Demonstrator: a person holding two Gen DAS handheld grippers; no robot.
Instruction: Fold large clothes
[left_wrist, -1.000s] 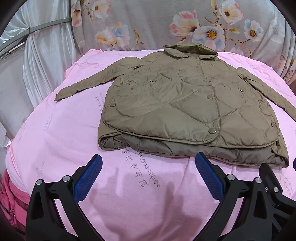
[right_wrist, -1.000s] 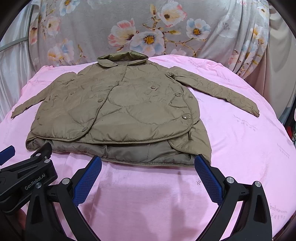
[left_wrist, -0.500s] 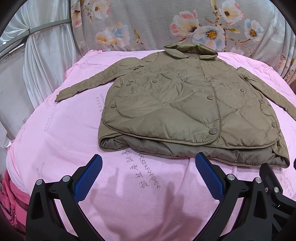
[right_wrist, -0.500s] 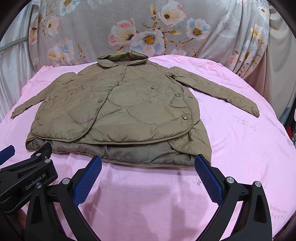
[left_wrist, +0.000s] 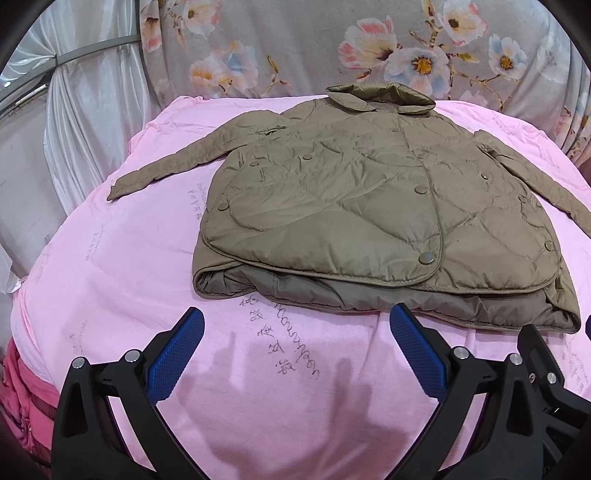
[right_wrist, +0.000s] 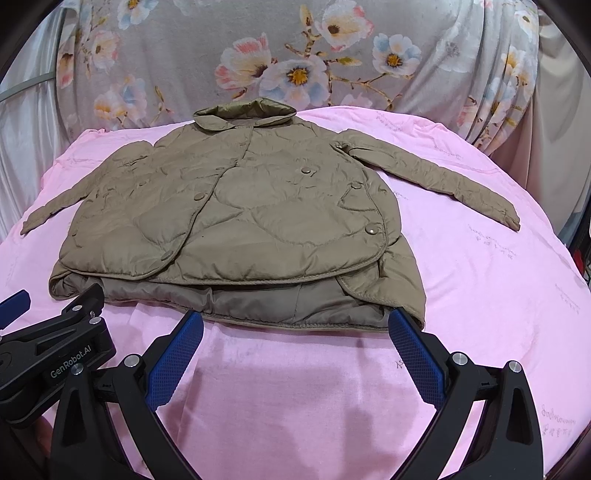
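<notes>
An olive quilted jacket (left_wrist: 362, 206) (right_wrist: 236, 218) lies front up on the pink sheet, collar at the far side, both sleeves spread outward, hem nearest me. My left gripper (left_wrist: 295, 325) stands open over the sheet just short of the hem's left half, holding nothing. In the right wrist view my right gripper (right_wrist: 295, 325) is open too, its blue fingertips (right_wrist: 400, 325) level with the hem's edge near the right corner. The left gripper's black frame (right_wrist: 55, 354) shows at the lower left there.
The pink sheet (left_wrist: 110, 258) (right_wrist: 498, 295) covers a rounded bed that drops off at left and right. A floral grey cloth (right_wrist: 295, 66) hangs behind. White curtains (left_wrist: 74, 122) and a metal rail stand at far left. Dark pink fabric (left_wrist: 22, 398) bunches below the left edge.
Both grippers have stayed open and nearly still; the right one has crept a little closer to the hem. The jacket has not moved.
</notes>
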